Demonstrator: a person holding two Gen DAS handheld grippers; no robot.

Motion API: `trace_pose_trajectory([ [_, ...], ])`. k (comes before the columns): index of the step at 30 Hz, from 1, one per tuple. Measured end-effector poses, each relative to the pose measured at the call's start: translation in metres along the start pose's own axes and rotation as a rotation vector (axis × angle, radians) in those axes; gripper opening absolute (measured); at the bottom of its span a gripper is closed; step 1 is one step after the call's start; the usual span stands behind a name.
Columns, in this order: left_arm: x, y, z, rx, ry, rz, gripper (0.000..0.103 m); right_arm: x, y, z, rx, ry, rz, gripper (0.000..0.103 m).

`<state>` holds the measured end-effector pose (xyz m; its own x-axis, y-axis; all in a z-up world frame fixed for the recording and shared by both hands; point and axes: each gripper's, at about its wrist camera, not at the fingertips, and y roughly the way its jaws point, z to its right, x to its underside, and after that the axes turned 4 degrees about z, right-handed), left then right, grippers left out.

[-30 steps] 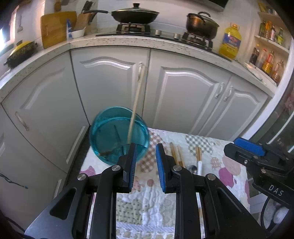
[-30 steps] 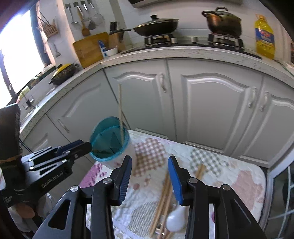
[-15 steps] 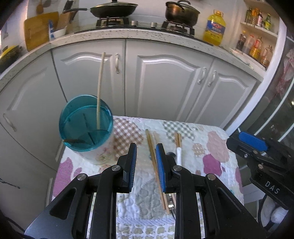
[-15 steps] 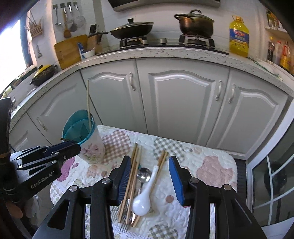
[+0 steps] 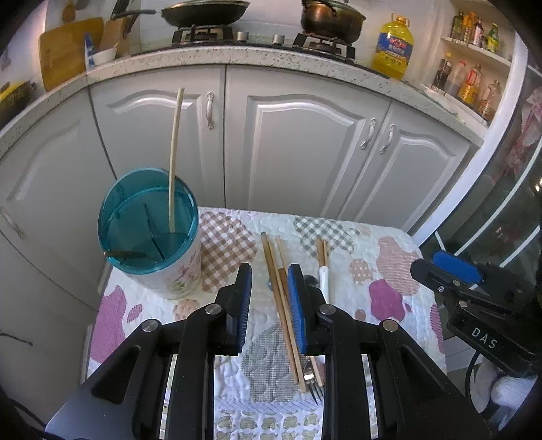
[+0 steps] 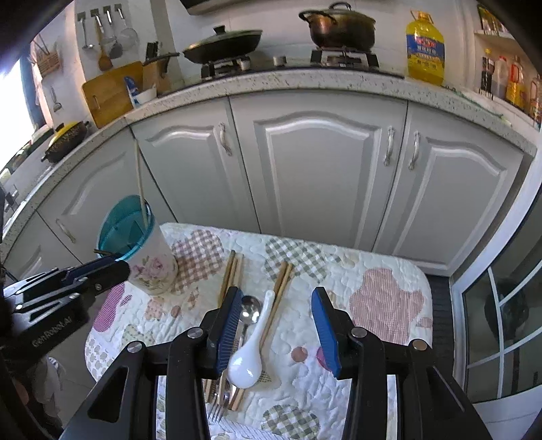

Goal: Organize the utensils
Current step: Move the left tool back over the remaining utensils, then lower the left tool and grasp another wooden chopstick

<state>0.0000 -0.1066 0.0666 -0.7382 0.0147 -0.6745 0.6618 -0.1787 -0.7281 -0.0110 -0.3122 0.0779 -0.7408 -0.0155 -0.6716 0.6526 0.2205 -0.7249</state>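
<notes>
A blue-rimmed floral utensil holder [image 5: 149, 233] [image 6: 142, 250] stands at the table's far left with one chopstick [image 5: 174, 159] upright in it. Several wooden chopsticks [image 5: 279, 294] [image 6: 230, 274], a white ceramic spoon [image 6: 252, 348], a metal spoon [image 6: 250, 309] and a fork [image 6: 216, 409] lie on the quilted cloth [image 6: 372, 270]. My left gripper [image 5: 269, 304] is open and empty above the chopsticks. My right gripper [image 6: 276, 328] is open wide and empty above the white spoon.
White kitchen cabinets [image 6: 318, 169] stand behind the small table. The counter holds a pan [image 6: 223, 40], a pot [image 6: 338, 23] and an oil bottle [image 6: 425, 47]. A glass door [image 6: 501, 304] is at the right. The table's edges are close on all sides.
Both grippers have pulled back and right from the holder, leaving the chopstick standing in it. The right gripper's jaws have opened wider, and the left gripper's a little.
</notes>
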Motion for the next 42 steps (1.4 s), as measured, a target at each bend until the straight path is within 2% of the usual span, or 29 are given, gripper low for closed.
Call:
trace_pose_trajectory([
  [5,0.001,0.005,-0.007,-0.008,-0.012,-0.009,0.021,0.006,0.013,0.006,0.008,0.02,-0.038,0.041],
  [20,0.004,0.016,-0.008,0.017,-0.016,-0.028,0.024,0.006,0.024,0.004,0.012,0.011,-0.064,0.044],
  [23,0.009,0.029,-0.014,0.033,-0.028,-0.073,0.024,0.011,0.037,0.007,0.008,0.019,-0.095,0.049],
  [31,0.031,0.074,-0.019,0.05,-0.038,-0.192,0.024,0.031,0.103,0.018,-0.089,0.076,-0.239,0.049],
  [42,0.04,0.14,-0.011,0.088,-0.034,-0.313,0.024,0.024,0.172,0.026,-0.173,0.121,-0.327,0.034],
])
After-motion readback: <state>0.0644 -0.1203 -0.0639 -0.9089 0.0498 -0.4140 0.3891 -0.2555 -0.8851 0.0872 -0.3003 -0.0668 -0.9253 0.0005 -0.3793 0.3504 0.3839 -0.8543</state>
